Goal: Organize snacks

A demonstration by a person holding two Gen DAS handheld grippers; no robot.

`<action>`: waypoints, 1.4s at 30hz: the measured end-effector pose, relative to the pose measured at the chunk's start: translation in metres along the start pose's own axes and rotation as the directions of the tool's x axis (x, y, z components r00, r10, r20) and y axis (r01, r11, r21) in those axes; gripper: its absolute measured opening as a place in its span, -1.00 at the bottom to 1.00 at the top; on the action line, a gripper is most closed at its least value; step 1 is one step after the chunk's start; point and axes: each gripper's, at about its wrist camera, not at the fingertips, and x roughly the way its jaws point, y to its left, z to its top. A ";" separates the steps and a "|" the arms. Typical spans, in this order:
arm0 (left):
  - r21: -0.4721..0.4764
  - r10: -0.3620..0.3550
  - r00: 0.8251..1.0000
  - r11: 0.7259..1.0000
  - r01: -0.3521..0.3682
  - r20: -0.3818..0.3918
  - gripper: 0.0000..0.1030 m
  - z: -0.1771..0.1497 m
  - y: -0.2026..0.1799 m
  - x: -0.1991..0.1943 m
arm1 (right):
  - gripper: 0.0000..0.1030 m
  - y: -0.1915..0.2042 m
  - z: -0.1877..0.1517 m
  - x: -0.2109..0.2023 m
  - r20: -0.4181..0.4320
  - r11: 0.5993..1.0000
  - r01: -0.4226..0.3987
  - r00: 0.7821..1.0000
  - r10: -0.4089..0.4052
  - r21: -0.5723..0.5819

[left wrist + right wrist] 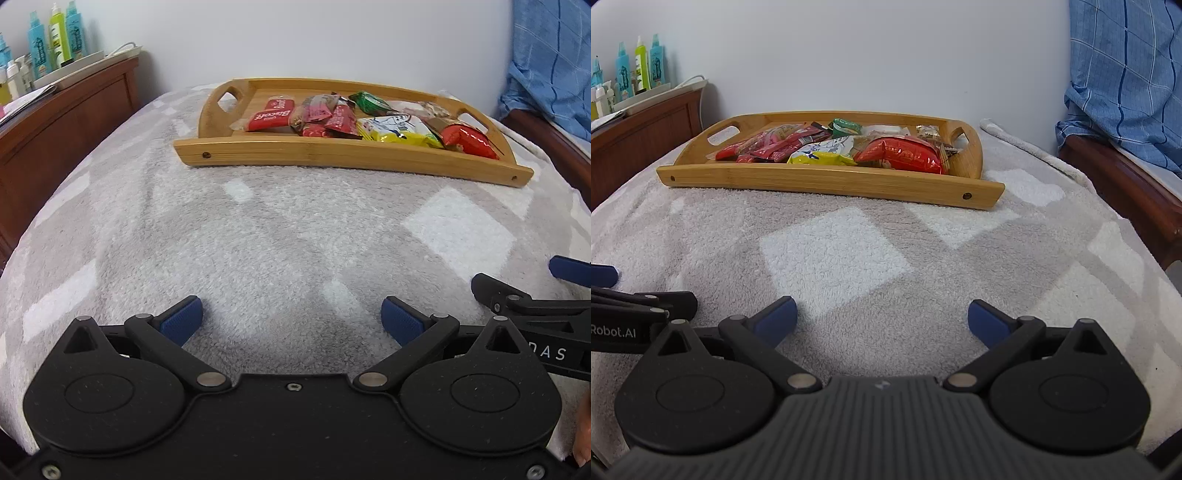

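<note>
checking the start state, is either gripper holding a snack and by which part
Nothing is held. The left gripper and right gripper are both open over the blanket; all the snacks lie in the wooden tray.

Your left gripper has a smooth matte black body with two round hubs, silver pivot pins, small screws and ribbed blue fingertip pads. Your right gripper matches it, but its centre is a ridged grey housing with a small white logo. White lettering marks their sides: "DAS" on the right, "Robot.AI" on the left.
</note>
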 end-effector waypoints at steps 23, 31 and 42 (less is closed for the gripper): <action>0.012 0.005 1.000 1.000 -0.005 -0.011 1.00 0.000 -0.002 0.001 | 1.00 0.000 0.000 0.001 -0.003 1.000 -0.001 1.000 0.001 0.000; 0.012 0.005 1.000 1.000 -0.005 -0.011 1.00 0.000 -0.001 0.001 | 1.00 0.000 0.000 0.001 -0.003 1.000 -0.002 1.000 0.002 0.000; 0.011 0.005 1.000 1.000 -0.004 -0.009 1.00 0.000 -0.001 0.001 | 1.00 0.000 0.001 0.001 -0.003 1.000 -0.002 1.000 0.002 0.000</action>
